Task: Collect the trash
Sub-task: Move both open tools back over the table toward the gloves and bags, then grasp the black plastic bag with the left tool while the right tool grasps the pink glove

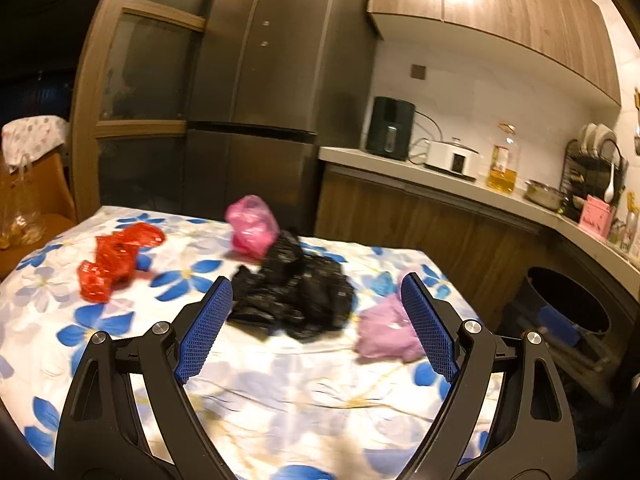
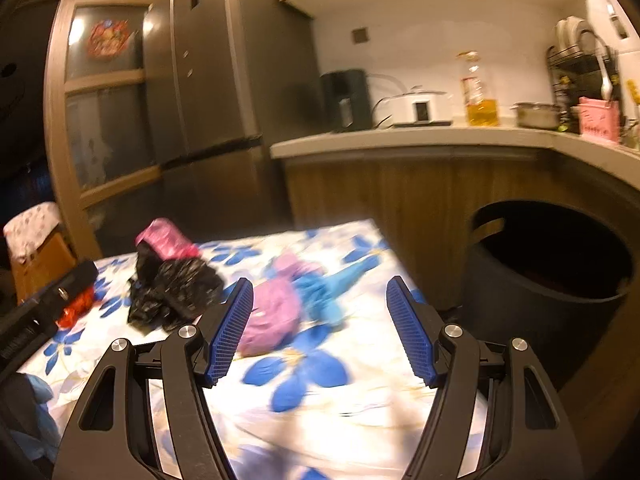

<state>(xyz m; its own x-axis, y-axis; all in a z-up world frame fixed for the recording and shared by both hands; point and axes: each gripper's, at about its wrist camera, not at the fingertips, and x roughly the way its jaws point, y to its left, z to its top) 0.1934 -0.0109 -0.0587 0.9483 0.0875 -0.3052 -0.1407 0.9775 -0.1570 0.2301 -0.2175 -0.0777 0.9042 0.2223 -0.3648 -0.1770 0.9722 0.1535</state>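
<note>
Both claws spread wide, empty: left gripper [image 1: 316, 292] frames black bag [image 1: 296, 300] at centre frame, right gripper [image 2: 320, 294] frames purple bag [image 2: 272, 316] at centre frame.

Both hand-held grippers, left [image 1: 316, 292] and right [image 2: 320, 296], gape empty.

My left gripper [image 1: 316, 300] and right gripper [image 2: 320, 304] look alike: black triangular cut-out arms, round silver screws at the joints, and long fingers faced with blue ribbed pads [image 1: 206, 332].
</note>
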